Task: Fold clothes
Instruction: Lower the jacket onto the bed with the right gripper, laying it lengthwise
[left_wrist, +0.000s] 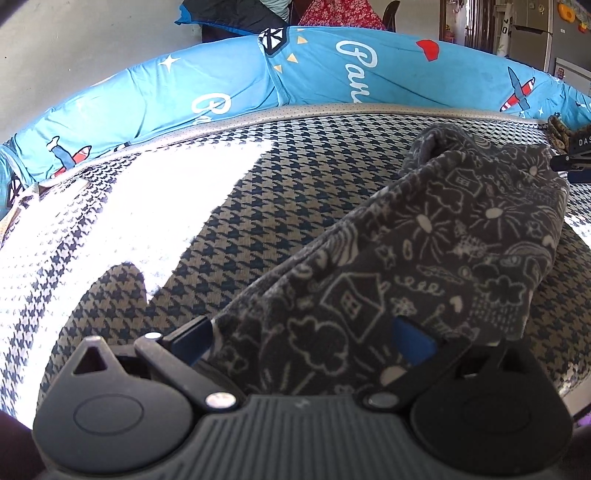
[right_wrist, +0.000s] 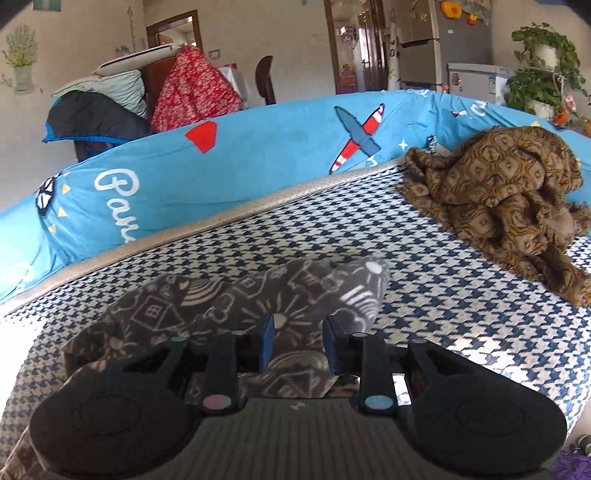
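A grey fleece garment (left_wrist: 436, 236) with white doodles of houses and clouds lies bunched lengthwise on the houndstooth bed cover (left_wrist: 280, 192). My left gripper (left_wrist: 303, 339) is open, its fingers wide apart, and one end of the garment lies between them and drapes over the right finger. In the right wrist view the other end of the garment (right_wrist: 229, 302) sits bunched between the narrow-set fingers of my right gripper (right_wrist: 299, 339), which looks shut on the thick folds. The right gripper's black tip (left_wrist: 569, 162) shows at the far edge of the left wrist view.
A blue quilt roll (right_wrist: 229, 166) printed with planes borders the far side of the bed. A crumpled brown patterned cloth (right_wrist: 506, 199) lies at the far right. Bright sunlight washes out the cover (left_wrist: 155, 206) on the left. Piled bedding, a fridge and plants stand beyond.
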